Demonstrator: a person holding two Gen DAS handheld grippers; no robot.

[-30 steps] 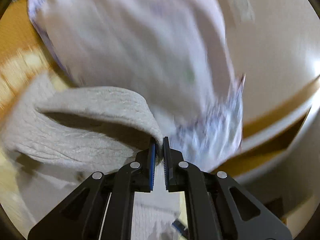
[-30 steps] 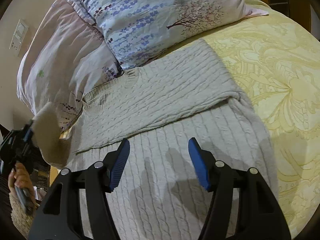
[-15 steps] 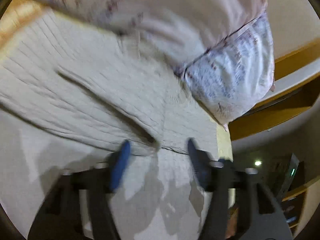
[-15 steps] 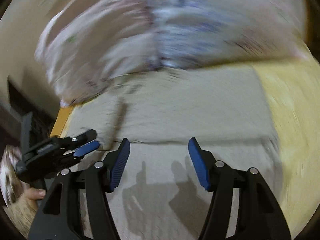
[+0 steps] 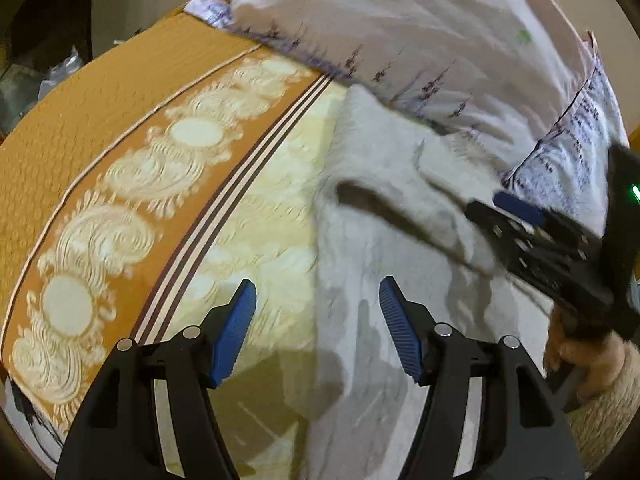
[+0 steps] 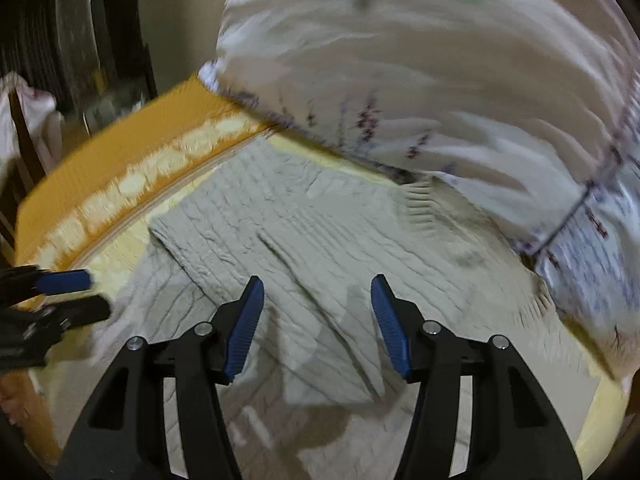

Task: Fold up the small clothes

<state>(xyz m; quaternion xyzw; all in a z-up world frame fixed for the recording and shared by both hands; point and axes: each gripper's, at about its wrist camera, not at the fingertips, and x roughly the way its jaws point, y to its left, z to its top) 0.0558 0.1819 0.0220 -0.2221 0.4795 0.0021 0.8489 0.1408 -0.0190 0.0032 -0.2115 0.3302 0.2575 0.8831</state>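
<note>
— Orange-bordered bedspread (image 5: 120, 128) left of the left gripper (image 5: 316, 328); jaws spread wide, holding nothing. Why there?

— Probably lined up on the grey knit sweater (image 6: 320, 232) edge, lying under the right-hand jaw.

— And further right?

— Right gripper (image 6: 318, 328), jaws likewise agape and empty, above the partly folded knit; pillow (image 6: 420, 60) beyond. Likely readying another fold.

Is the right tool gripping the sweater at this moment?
No, the right tool is open, its blue fingers spread apart above the grey knit sweater, holding nothing.
</note>
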